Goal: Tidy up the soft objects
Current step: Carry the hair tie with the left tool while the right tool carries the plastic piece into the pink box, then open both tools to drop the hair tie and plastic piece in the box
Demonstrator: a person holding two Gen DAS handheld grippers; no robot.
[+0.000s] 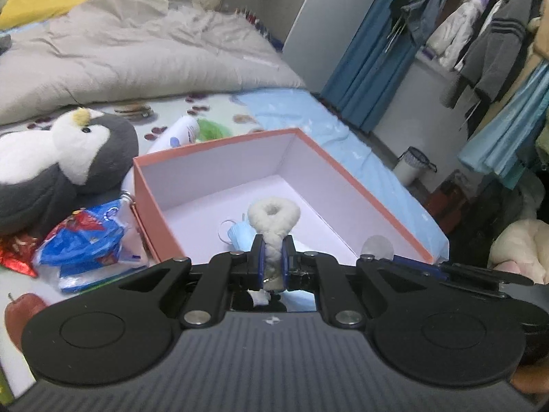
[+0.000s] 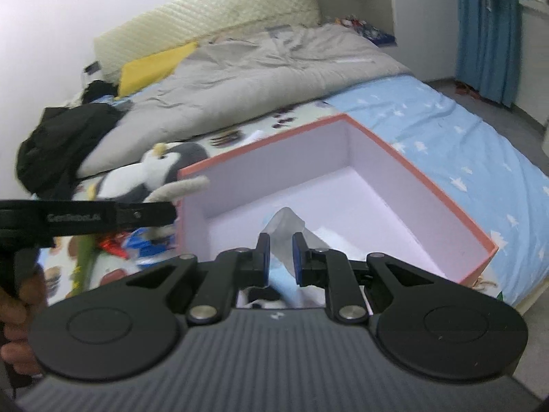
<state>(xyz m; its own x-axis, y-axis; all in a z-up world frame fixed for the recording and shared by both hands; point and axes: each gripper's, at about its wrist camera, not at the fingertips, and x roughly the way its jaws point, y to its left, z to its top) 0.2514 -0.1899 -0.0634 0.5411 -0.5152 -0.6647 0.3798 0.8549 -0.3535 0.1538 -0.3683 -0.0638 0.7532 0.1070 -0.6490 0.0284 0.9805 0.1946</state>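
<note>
Fingers (image 1: 259, 252) of the left gripper (image 1: 273, 257) were clamped on a cream braided plush piece (image 1: 273, 218), its looped end sticking out ahead of the pads and hanging over the open pink box (image 1: 370, 185). On the box's white floor, just beside that loop, lay a light blue face mask (image 1: 236, 235). The right gripper (image 2: 280, 255) was also over the box, its fingers (image 2: 263, 257) pinching a thin, pale, translucent piece of material (image 2: 284, 230) whose upper end stood above the pads; I could not tell what it was. At the left edge of the right wrist view, the left gripper's arm reached in sideways with the cream plush at its tip, and a hand (image 2: 15, 312) held its grip.

The box sat on the bed (image 2: 446, 127), on a sheet patterned light blue with white stars. To its left lay a grey and white penguin plush (image 1: 61, 161), with crumpled blue and red snack wrappers (image 1: 89, 240) just in front of it. A grey quilt (image 1: 137, 51) was bunched toward the headboard.
</note>
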